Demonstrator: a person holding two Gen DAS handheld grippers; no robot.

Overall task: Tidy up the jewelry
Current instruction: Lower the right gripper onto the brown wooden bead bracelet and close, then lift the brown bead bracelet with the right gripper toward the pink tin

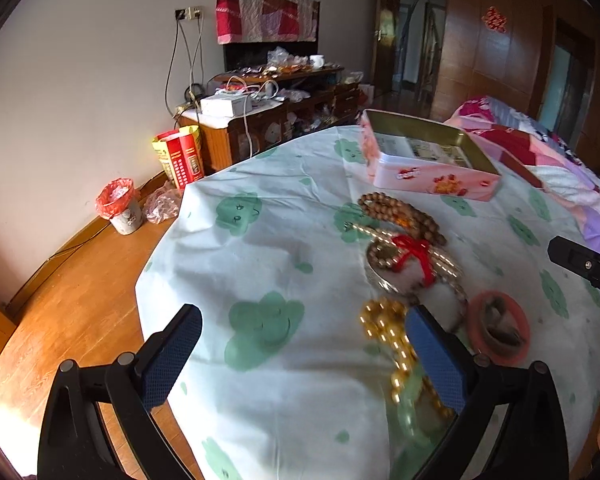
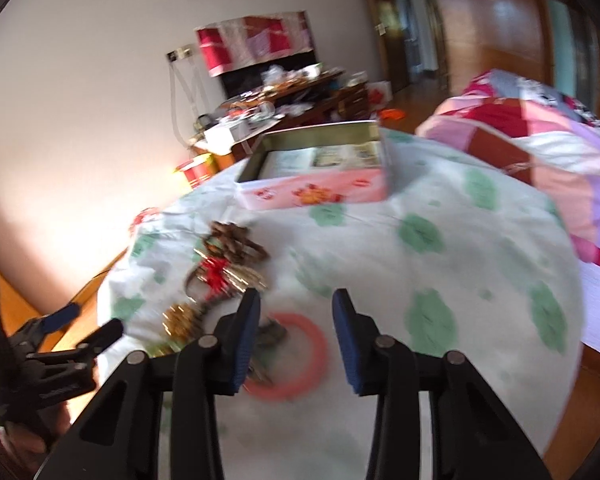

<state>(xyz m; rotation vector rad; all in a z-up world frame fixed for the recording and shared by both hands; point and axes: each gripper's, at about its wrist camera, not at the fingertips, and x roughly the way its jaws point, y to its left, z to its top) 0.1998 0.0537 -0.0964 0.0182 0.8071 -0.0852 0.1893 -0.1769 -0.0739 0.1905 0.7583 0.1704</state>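
Two bead strands, wooden (image 1: 400, 212) and golden (image 1: 384, 320), lie near pink tin (image 1: 432, 176); left gripper (image 1: 304, 356) and right gripper (image 2: 296, 336) both gape wide, empty.

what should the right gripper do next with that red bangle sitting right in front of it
Probably ease the right gripper forward and down so its open fingers straddle the near rim of the red bangle, then close. Both grippers are open and hold nothing, the jewelry pile lies loose on the tablecloth, and the open pink tin waits beyond it. The view is blurred, so alignment is uncertain.
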